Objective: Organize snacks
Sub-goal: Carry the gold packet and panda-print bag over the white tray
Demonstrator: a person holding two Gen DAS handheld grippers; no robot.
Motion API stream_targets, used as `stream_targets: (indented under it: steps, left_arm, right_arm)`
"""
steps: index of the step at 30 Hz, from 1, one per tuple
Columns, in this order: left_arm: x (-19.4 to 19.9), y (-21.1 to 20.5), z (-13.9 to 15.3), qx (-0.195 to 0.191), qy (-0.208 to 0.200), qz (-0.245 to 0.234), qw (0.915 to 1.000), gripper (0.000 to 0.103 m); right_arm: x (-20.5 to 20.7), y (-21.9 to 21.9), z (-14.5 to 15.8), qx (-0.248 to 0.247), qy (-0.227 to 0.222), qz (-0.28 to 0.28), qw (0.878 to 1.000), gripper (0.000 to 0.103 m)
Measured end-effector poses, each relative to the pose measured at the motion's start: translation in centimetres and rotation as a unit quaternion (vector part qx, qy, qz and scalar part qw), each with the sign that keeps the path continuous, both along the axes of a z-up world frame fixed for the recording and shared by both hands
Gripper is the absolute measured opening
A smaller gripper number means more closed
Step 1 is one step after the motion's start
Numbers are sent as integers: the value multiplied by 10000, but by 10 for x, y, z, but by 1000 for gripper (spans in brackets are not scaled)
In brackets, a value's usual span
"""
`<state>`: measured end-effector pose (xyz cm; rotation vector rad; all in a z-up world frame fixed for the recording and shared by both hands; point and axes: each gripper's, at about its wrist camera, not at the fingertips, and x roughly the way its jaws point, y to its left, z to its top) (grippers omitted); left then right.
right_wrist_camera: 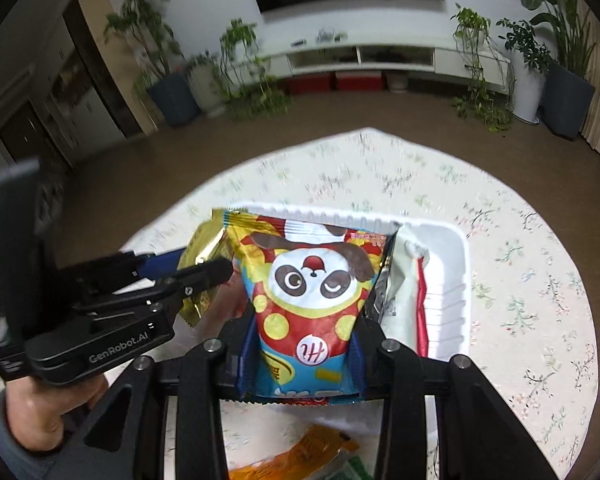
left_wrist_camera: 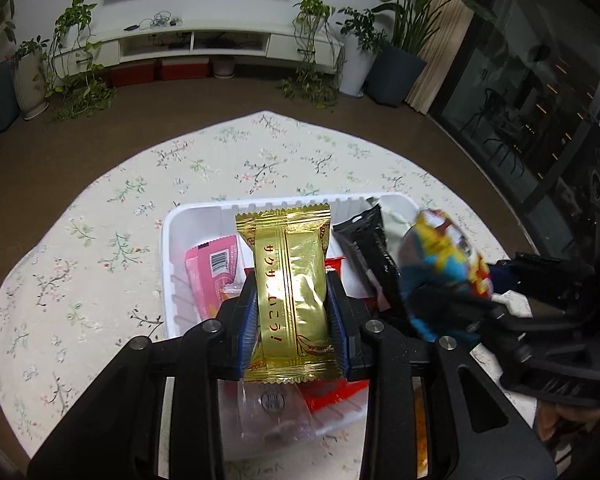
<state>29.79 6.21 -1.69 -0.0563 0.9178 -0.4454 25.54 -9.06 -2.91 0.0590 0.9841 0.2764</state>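
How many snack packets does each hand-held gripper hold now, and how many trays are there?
Gold packet in left hand-held gripper: 1
Panda packet in right hand-held gripper: 1
White tray: 1
Total: 3

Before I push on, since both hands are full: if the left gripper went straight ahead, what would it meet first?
Probably the white tray's far wall. The left gripper, shut on the gold wafer packet, points over the tray, with the pink packet just left. Depth is unclear.
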Motion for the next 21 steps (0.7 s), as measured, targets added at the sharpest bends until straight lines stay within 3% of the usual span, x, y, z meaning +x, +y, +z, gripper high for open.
stream_targets:
  steps: [6, 13, 21]
  left_arm:
    - [17, -4, -31, 119, 169, -17, 9998, 29]
    - [24, -10, -46, 242, 211, 11, 9995, 29]
    - [30, -13, -53, 203, 201, 22, 9996, 30]
  right_arm:
    - [14, 3, -27, -296, 230, -99, 9992, 40]
    - [23, 13, -42, -593, 272, -4, 9979, 40]
    - [27, 8, -52, -417, 416, -104, 9982, 40]
